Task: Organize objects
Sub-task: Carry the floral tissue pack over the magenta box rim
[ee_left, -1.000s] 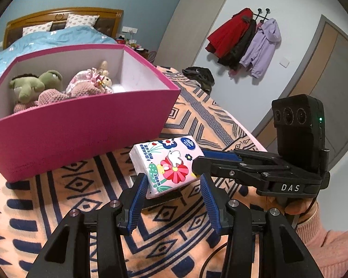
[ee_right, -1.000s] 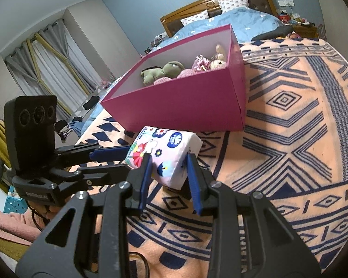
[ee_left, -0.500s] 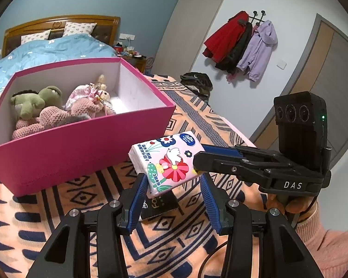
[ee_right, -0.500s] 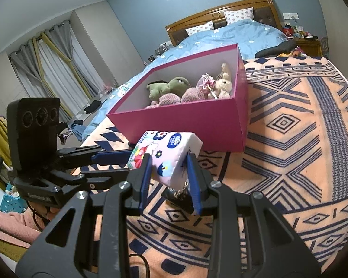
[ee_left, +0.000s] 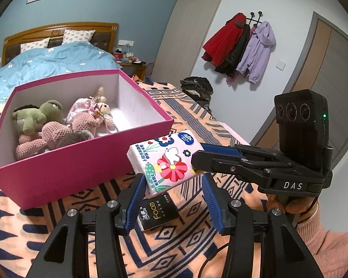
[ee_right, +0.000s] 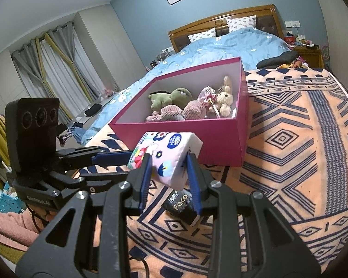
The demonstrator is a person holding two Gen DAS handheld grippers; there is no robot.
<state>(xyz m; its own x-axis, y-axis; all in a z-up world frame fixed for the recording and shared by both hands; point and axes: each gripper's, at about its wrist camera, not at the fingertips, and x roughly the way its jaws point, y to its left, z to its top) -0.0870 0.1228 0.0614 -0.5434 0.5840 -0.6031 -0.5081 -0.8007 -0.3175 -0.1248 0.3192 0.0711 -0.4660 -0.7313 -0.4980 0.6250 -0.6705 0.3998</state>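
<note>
- The jaws of my right gripper (ee_right: 168, 165) are pinching the floral tissue pack (ee_right: 165, 149) across its short end, and the wrapper is dimpling between the pads.
- The jaws of my left gripper (ee_left: 171, 185) have just been opening. The pack is sitting between their tips, but the pads seem to be clear of it. The fisheye bends that corner, so I cannot rule out a light touch on one side.
- The pack is hanging in the air just in front of the pink box (ee_left: 81, 169) and below its rim. It is right above a black tissue pack (ee_left: 156, 215) that is lying on the patterned blanket (ee_left: 197, 250).
- Plush toys (ee_left: 48, 125) are filling one end of the box, and the other end is showing bare floor.
- I am judging the pack to be light, soft and squashy, with a slick plastic film. A hard squeeze will only crumple it, and a loose one may let it slide.
- I am favouring a grip across the narrow thickness near one end, as the right jaws have it now, keeping the pack level while lifting it over the wall.
</note>
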